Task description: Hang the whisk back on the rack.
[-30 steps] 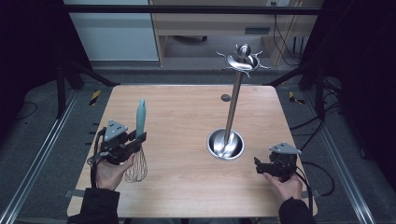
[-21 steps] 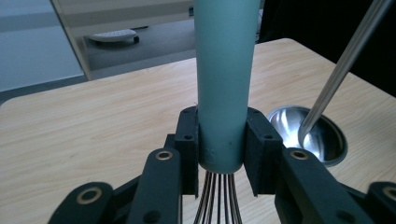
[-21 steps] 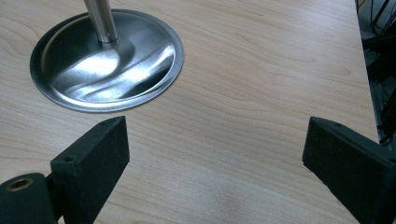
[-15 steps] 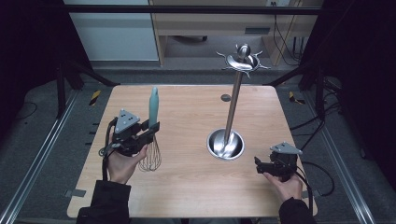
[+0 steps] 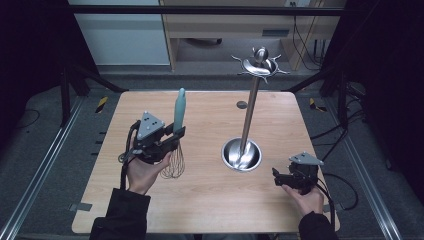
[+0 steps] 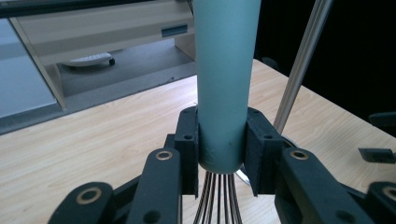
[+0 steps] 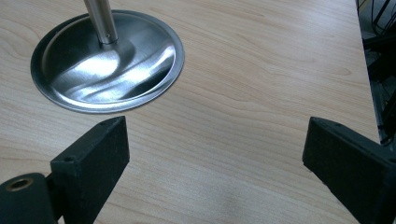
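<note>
We clamp left gripper (image 6: 219, 154) on whisk (image 6: 226, 74) handle base, wires hanging below for upright carry; right gripper (image 7: 212, 158) released, idle, stand base (image 7: 107, 60) just ahead

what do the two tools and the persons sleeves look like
Both are black, with blocky jaws and brass-ringed pivot holes. The left tool and right tool each carry a grey three-cornered plate on top and trail a black cable. The person wears dark sleeves.
</note>
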A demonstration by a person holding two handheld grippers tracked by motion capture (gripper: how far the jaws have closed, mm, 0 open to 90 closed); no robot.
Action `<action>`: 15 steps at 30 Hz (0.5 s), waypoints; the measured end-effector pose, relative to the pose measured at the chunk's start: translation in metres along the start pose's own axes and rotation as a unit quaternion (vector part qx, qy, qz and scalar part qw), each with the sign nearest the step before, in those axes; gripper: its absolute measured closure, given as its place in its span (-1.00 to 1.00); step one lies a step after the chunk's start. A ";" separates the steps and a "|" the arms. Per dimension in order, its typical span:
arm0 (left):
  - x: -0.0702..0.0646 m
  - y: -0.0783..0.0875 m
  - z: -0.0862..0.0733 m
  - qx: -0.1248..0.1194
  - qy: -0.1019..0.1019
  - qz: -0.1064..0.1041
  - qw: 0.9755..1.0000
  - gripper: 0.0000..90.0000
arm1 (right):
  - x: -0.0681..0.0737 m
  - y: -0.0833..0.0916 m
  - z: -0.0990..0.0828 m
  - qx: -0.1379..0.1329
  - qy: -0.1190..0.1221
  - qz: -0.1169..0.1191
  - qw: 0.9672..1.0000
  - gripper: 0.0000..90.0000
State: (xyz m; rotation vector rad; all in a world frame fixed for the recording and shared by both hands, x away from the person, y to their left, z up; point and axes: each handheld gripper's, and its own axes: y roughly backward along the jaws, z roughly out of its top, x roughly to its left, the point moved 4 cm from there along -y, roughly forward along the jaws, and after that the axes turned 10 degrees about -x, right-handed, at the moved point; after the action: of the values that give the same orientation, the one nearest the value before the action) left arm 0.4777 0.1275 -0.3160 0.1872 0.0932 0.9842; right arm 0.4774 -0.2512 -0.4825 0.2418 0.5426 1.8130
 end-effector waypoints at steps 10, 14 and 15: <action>-0.013 -0.013 0.020 -0.009 -0.014 -0.003 1.000 0.54 | -0.001 0.000 0.000 -0.002 0.000 0.002 1.000 -0.83; -0.025 -0.020 0.031 -0.012 -0.026 -0.008 1.000 0.54 | -0.001 0.000 0.001 -0.003 -0.002 0.002 1.000 -0.83; -0.027 -0.021 0.033 -0.012 -0.028 -0.010 0.999 0.54 | -0.001 0.000 0.001 -0.003 -0.002 0.002 1.000 -0.83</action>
State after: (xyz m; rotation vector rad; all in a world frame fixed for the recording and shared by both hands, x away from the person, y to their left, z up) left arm 0.4856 0.0896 -0.2879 0.1922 0.0316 0.9590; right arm 0.4781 -0.2518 -0.4821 0.2418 0.5344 1.8183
